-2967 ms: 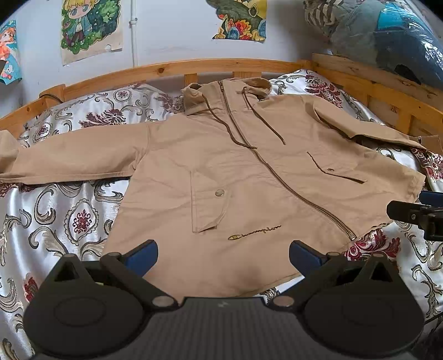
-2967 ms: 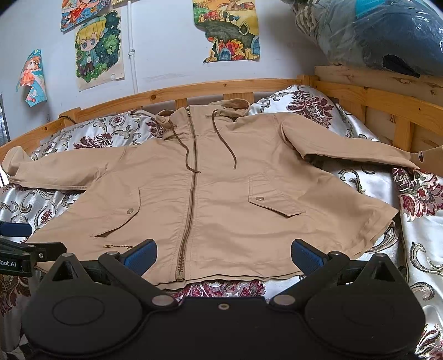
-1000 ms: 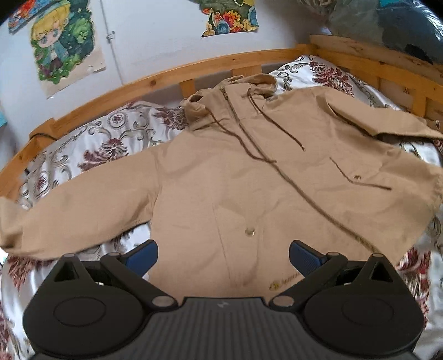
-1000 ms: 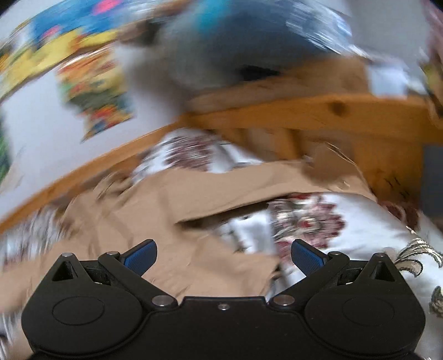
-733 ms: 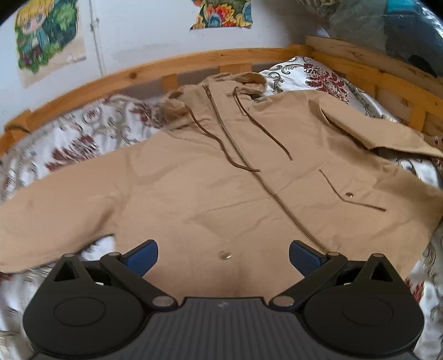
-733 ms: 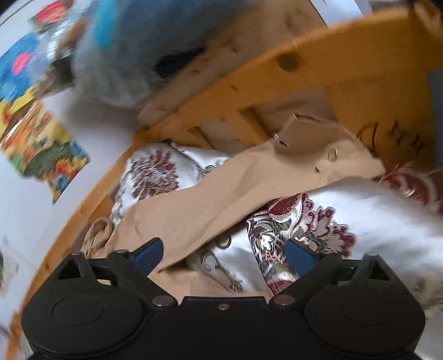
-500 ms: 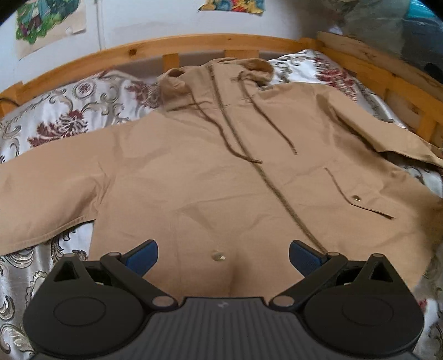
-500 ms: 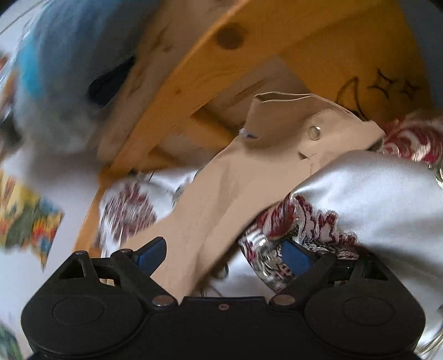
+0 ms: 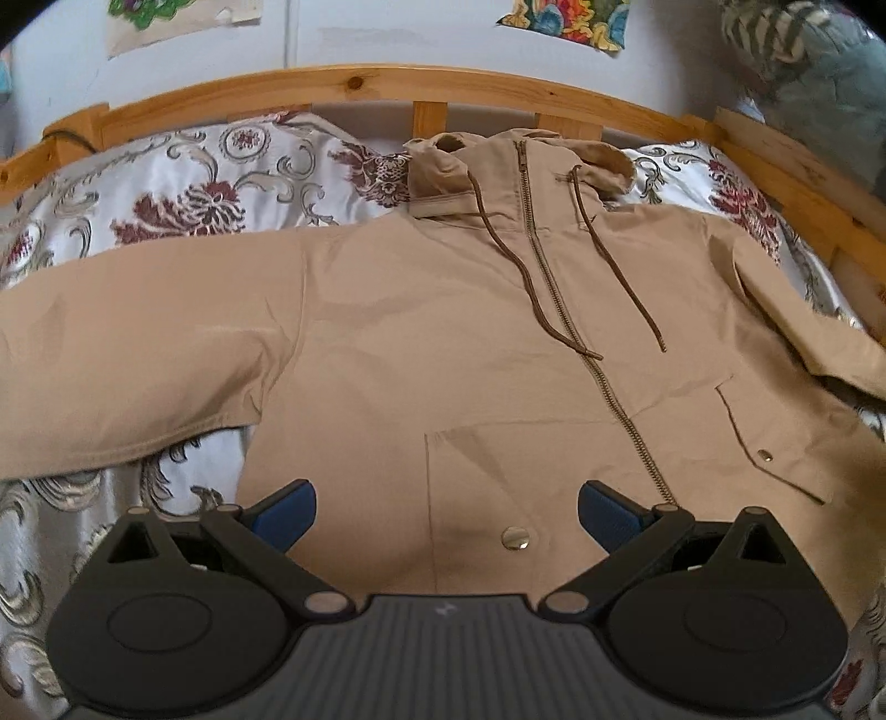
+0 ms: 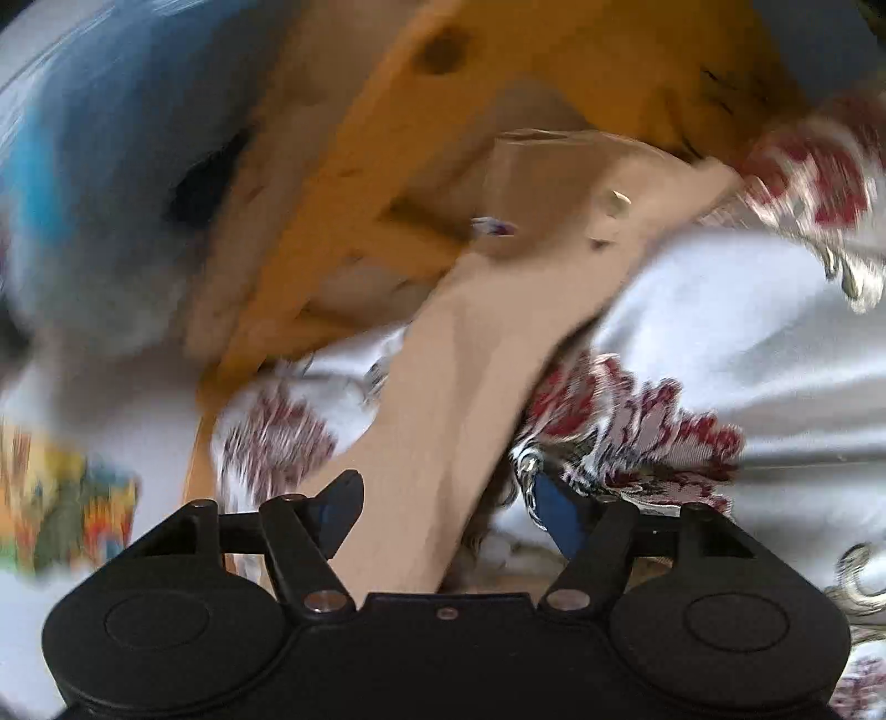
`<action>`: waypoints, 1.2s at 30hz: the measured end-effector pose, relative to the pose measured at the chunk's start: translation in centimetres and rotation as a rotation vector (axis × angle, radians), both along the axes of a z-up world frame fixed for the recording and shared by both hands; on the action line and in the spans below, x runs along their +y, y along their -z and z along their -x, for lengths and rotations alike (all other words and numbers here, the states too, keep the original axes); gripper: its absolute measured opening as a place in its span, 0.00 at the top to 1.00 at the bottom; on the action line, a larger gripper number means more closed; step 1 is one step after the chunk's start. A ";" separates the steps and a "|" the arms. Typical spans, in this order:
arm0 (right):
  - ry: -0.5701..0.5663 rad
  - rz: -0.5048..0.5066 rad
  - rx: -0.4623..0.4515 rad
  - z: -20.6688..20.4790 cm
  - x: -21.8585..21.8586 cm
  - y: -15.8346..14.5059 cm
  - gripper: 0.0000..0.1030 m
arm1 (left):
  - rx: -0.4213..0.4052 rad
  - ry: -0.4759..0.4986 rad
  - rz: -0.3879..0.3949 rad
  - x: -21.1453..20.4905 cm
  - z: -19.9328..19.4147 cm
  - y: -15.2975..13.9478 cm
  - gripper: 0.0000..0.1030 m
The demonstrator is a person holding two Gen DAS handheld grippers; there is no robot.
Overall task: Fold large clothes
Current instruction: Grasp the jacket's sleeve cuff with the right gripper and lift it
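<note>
Where blur thickens, sleeve [image 10: 443,387] smears.

jacket [image 9: 443,332] flat on bedspread [image 9: 183,188]

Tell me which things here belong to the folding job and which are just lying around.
Part of the job:
- tan jacket, spread flat on the bed
- its sleeve, lying between the right gripper's open fingers
- left gripper, open over the front hem

Just there:
- floral bedspread
- wooden bed frame
- posters on the wall
- bagged bedding
</note>
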State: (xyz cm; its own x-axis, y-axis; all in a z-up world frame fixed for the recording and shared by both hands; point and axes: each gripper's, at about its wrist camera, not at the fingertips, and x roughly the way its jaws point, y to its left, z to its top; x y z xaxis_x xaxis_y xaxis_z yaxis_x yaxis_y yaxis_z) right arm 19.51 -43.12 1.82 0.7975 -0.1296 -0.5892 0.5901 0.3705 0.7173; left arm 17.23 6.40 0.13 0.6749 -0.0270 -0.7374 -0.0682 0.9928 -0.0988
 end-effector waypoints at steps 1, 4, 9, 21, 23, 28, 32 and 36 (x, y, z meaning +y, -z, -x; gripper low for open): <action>-0.041 0.049 0.003 0.3 0.3 -0.8 0.30 | 0.005 0.001 0.004 0.0 0.0 0.1 0.01; -0.137 0.263 0.022 0.6 0.2 -2.8 0.30 | 0.010 0.012 -0.003 -0.2 0.1 0.1 0.01; -0.244 -0.042 -0.023 0.9 -2.7 -1.2 0.31 | -0.005 0.021 0.002 -1.5 -0.3 0.0 0.01; -0.040 0.072 0.037 -5.2 -1.4 1.1 0.96 | -0.073 0.088 0.037 -3.8 -1.2 -2.2 0.01; -0.094 0.309 0.016 -6.6 0.9 -1.5 0.96 | -0.073 0.096 0.044 -3.0 -1.6 -2.8 0.01; -0.411 0.980 -0.133 -10.3 11.3 -6.5 0.98 | -0.120 0.034 0.104 0.2 -1.9 -4.3 0.03; -0.819 1.523 -0.244 -10.0 23.1 -4.6 0.98 | -0.169 -0.042 0.155 3.2 -1.8 -5.5 0.03; -1.301 1.868 -0.208 -6.5 31.2 2.5 0.99 | -0.183 -0.097 0.169 5.5 -1.6 -5.4 0.03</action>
